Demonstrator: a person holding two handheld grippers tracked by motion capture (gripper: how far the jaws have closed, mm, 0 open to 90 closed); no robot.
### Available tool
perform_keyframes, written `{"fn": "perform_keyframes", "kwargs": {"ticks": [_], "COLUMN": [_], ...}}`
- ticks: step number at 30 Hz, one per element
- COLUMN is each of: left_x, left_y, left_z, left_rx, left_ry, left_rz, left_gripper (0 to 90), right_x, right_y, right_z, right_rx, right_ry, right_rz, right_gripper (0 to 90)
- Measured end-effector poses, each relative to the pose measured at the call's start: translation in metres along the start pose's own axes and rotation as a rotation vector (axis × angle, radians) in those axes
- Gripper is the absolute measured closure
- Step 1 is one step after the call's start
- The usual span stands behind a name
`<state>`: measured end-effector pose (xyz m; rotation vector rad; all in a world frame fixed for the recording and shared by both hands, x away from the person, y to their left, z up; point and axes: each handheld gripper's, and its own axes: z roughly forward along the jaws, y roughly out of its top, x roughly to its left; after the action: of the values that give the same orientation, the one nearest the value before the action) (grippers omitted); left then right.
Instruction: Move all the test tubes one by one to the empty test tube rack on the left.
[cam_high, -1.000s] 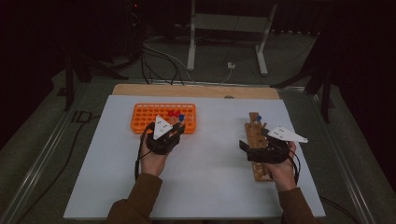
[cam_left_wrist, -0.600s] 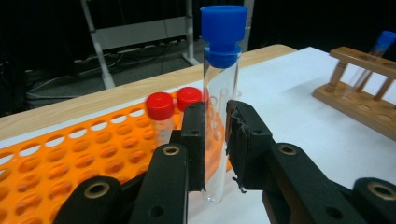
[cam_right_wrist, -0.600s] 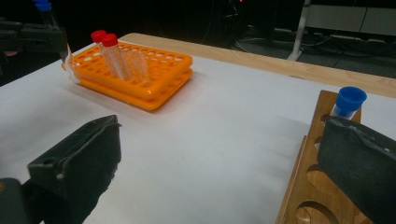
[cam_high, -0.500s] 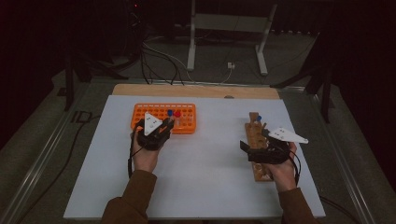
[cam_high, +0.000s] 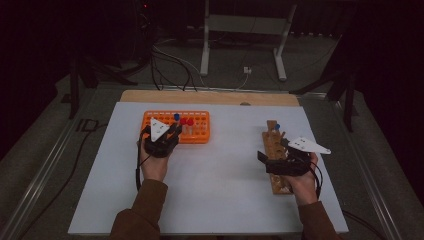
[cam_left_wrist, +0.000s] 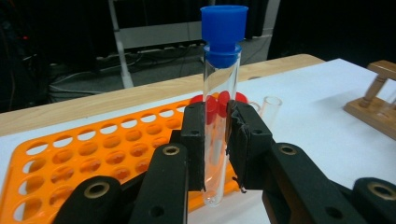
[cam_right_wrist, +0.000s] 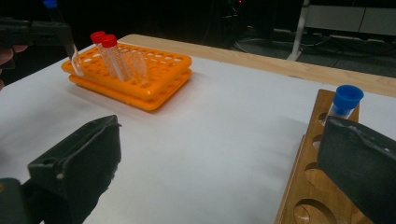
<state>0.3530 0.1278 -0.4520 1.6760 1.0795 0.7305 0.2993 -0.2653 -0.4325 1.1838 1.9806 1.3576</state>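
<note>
Jaws of left gripper (cam_left_wrist: 215, 140) clamp blue-capped tube (cam_left_wrist: 222, 93) over orange rack (cam_left_wrist: 93, 154), not yet seated; right gripper (cam_right_wrist: 219, 168) jaws wide beside wooden rack (cam_right_wrist: 313, 186) with one tube (cam_right_wrist: 345, 100) left

The tube (cam_left_wrist: 219, 116) in my left hand-held gripper (cam_left_wrist: 215, 140) is clear plastic with a blue cap (cam_left_wrist: 224, 32) — upright, clamped at its middle between the two pads, its rounded bottom hanging free below them. It sits at the near edge of the orange rack (cam_left_wrist: 88, 154), above the white desk, not in any hole. From the high view the tube (cam_high: 176, 120) shows by its blue cap, beside the rack's two red-capped tubes (cam_high: 186, 123).
</note>
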Motion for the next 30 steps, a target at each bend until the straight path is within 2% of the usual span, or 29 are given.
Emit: {"fn": "perform_keyframes", "kwargs": {"ticks": [14, 30], "left_x": [0.008, 0.013], "left_y": [0.000, -0.007], "left_z": [0.013, 0.032], "left_rx": [0.009, 0.012], "left_ry": [0.062, 0.106], "left_rz": [-0.035, -0.082], "left_gripper": [77.5, 77.5], "right_x": [0.001, 0.001], "right_y": [0.000, -0.001], "right_z": [0.000, 0.001], "right_rx": [-0.004, -0.007], "right_ry": [0.005, 0.008], "right_rz": [0.000, 0.001], "right_gripper": [0.0, 0.0]}}
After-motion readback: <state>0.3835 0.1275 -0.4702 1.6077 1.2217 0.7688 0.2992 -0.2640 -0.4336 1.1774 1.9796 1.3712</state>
